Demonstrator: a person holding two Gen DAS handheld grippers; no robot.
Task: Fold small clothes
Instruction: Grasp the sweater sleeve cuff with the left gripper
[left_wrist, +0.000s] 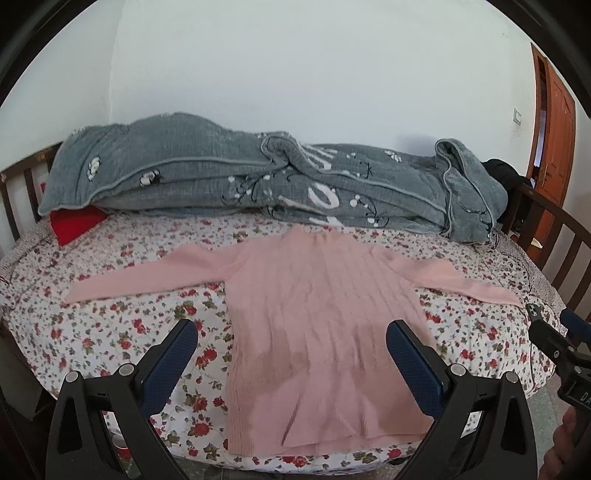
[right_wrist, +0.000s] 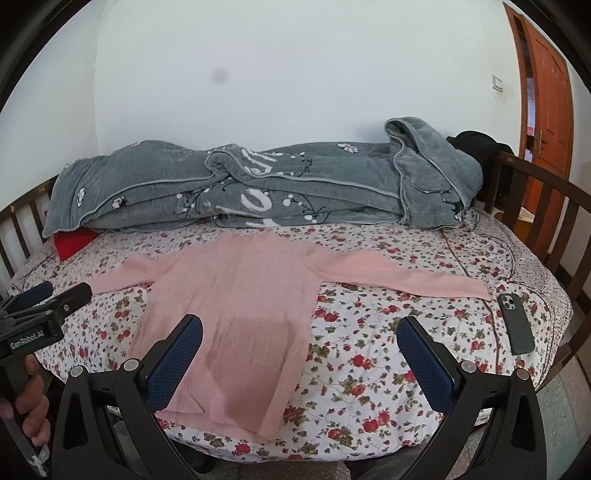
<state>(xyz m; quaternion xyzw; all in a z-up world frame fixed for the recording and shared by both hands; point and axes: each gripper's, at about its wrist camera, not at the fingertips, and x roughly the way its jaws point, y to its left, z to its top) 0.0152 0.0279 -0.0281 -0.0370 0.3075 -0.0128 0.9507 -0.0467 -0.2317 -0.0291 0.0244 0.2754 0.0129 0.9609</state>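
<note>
A pink long-sleeved sweater (left_wrist: 317, 325) lies flat on the floral bed sheet (left_wrist: 129, 332), sleeves spread out to both sides, hem toward me. It also shows in the right wrist view (right_wrist: 236, 317). My left gripper (left_wrist: 291, 343) is open and empty, held above the hem area of the sweater. My right gripper (right_wrist: 301, 339) is open and empty, above the sweater's right hem side and the sheet. The left gripper also shows at the left edge of the right wrist view (right_wrist: 55, 295); the right gripper shows at the right edge of the left wrist view (left_wrist: 554, 332).
A rumpled grey blanket (left_wrist: 258, 177) lies along the back of the bed against the white wall. A red cloth (left_wrist: 74, 221) peeks out at back left. A dark phone (right_wrist: 515, 323) lies on the sheet at right. Wooden rails (right_wrist: 535, 206) bound the bed; a door (right_wrist: 546, 107) is at far right.
</note>
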